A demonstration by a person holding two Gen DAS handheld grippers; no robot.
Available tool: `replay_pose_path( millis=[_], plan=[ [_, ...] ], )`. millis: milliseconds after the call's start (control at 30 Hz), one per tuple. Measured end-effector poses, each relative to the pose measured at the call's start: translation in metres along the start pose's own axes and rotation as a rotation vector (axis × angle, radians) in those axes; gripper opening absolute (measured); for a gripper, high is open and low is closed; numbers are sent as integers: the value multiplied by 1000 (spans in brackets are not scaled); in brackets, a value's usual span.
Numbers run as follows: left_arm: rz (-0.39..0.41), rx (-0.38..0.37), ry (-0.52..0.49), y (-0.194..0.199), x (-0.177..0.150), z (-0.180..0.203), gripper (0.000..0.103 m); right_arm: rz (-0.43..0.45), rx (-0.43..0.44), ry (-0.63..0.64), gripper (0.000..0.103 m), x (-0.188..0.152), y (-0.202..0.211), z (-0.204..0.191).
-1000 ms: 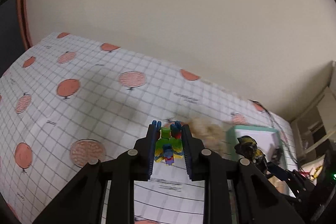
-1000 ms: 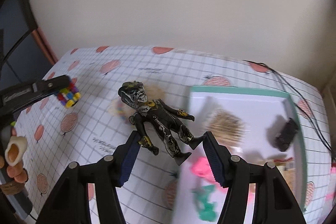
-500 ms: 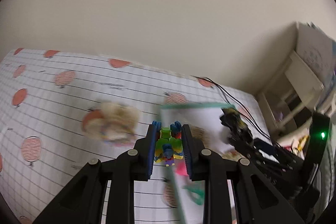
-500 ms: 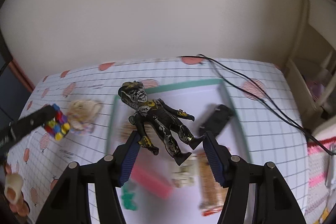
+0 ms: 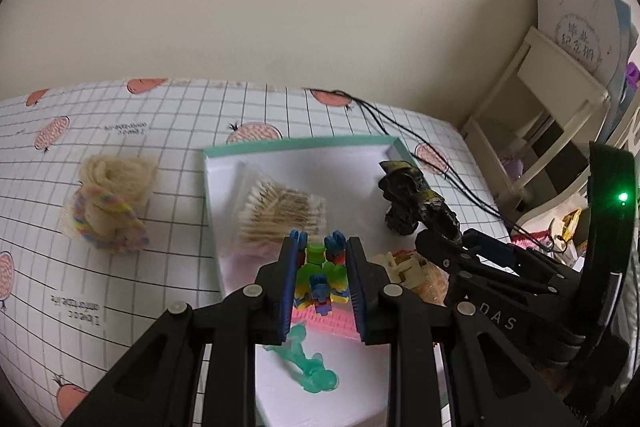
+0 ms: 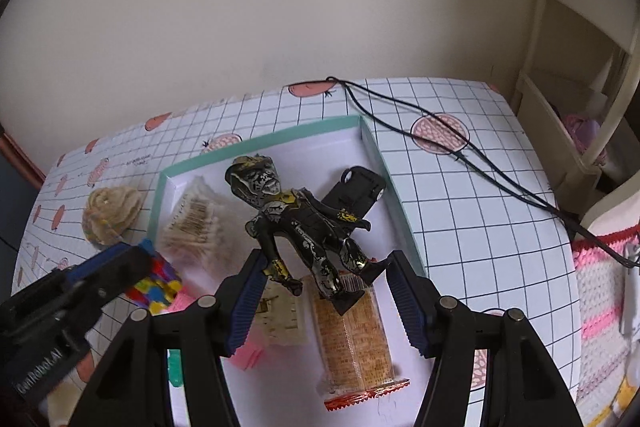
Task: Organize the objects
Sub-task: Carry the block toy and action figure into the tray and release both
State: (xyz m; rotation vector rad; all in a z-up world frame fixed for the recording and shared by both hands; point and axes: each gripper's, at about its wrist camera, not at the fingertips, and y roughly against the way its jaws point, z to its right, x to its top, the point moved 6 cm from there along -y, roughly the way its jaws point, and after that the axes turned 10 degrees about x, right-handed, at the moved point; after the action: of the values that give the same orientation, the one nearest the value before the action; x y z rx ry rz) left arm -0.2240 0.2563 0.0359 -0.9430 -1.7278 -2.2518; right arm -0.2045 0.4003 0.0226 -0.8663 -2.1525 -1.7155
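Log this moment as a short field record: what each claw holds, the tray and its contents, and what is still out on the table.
left claw: shut on multicolour block toy, above the tray
right claw: grips black figure, above the tray
tray: teal-rimmed, white inside
in tray: cotton swab pack, black toy car, orange snack packet, green toy, pink item
outside tray: beige yarn bundle, on the grid tablecloth

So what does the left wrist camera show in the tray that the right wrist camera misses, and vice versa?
Left wrist only: the whole green figure on the tray floor. Right wrist only: the toy car and the orange snack packet. Both show the teal tray, the cotton swabs, the left gripper shut on the block toy, and the right gripper holding the black figure.
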Motion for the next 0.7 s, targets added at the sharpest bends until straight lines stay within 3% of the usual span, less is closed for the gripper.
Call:
replay_pose_path(
  millis=[500,633,700],
  plan=[
    [-46,14,-2,-17,-10,6,27,-40,6,-1,66,-9,-14,-1],
    [-46,5,-1,-14,-10,6,42,-43,18,-10,67,-9,-14,0],
    [-40,1,1,-12,-8,6,43,-49,34,-17,67,-9,-14,-1]
  ],
)
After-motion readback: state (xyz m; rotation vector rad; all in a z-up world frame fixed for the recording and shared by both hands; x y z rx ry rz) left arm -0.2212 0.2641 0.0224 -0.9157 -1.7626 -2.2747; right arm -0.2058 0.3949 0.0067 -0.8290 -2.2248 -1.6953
